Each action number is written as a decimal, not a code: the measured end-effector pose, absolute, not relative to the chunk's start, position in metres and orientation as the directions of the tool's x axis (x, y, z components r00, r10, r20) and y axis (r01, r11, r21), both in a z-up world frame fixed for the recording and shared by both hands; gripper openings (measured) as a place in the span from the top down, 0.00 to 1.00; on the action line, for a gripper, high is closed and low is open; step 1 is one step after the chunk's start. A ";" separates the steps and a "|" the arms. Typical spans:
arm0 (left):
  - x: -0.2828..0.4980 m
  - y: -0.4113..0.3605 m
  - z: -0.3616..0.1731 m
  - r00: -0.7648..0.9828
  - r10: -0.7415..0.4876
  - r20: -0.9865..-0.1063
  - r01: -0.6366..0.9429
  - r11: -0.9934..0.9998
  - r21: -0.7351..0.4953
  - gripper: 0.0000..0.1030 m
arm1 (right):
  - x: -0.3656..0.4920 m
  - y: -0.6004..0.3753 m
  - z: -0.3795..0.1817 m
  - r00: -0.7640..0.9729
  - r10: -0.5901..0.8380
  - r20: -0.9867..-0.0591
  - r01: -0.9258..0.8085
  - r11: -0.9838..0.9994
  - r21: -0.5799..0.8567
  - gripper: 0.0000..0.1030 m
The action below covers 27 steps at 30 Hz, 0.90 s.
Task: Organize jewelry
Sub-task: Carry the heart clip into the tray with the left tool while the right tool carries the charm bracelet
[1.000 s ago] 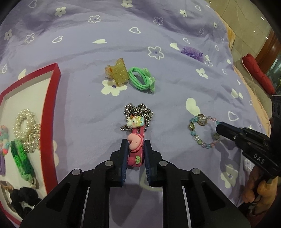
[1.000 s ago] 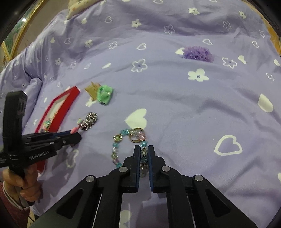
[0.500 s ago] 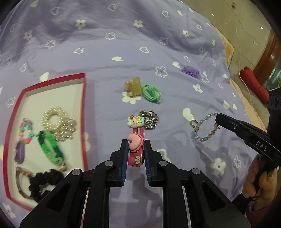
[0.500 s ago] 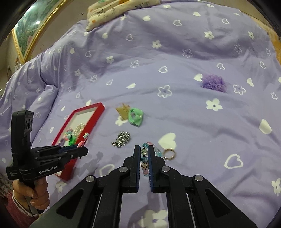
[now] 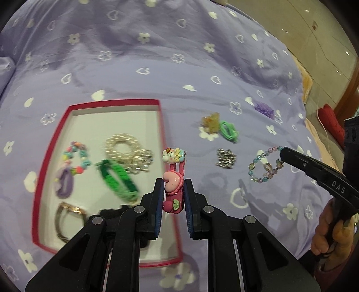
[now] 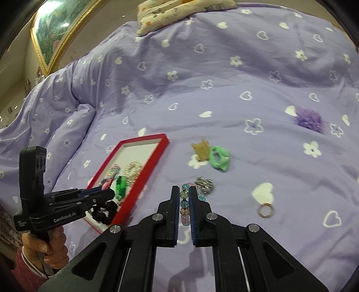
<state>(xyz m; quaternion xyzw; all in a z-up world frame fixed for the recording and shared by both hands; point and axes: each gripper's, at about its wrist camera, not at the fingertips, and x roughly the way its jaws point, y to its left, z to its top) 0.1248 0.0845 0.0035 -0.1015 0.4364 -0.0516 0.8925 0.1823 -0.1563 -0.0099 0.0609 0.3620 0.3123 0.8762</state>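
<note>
My left gripper [image 5: 172,183] is shut on a pink hair clip [image 5: 173,179] with a heart and cartoon charms, held above the right wall of the red-rimmed white tray [image 5: 160,125]. My right gripper [image 6: 184,191] is shut on a pastel beaded bracelet [image 6: 185,205], lifted off the bed; it hangs from that gripper's tip in the left wrist view [image 5: 264,166]. The tray [image 6: 154,161] holds a pearl bracelet [image 5: 122,143], a green braided band [image 5: 116,177], a colourful bead bracelet [image 5: 75,159], a black scrunchie [image 6: 104,212] and a metal bangle [image 5: 67,213].
On the purple bedspread lie a silver chain [image 5: 226,158], a yellow claw clip [image 5: 211,122], a green hair tie [image 5: 228,131], a purple scrunchie [image 6: 309,120] and a small gold ring [image 6: 265,210]. A pillow [image 6: 179,13] lies at the far end.
Both grippers rose and swung left toward the tray. The hair clip now hangs over the tray's right wall. The bracelet has left the bed and a gold ring stays behind.
</note>
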 end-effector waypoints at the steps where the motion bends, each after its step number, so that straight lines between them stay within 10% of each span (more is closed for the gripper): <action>1: 0.124 0.088 0.003 0.615 -0.177 -0.768 -0.003 0.974 -0.227 0.85 | 0.182 -0.152 -0.009 0.540 0.596 -0.594 -0.510 0.793 0.333 0.93; 27: 0.113 0.187 -0.012 0.619 -0.060 -0.783 -0.183 0.959 -0.218 0.85 | 0.186 -0.025 0.002 0.393 0.716 -0.576 -0.666 0.654 0.359 0.93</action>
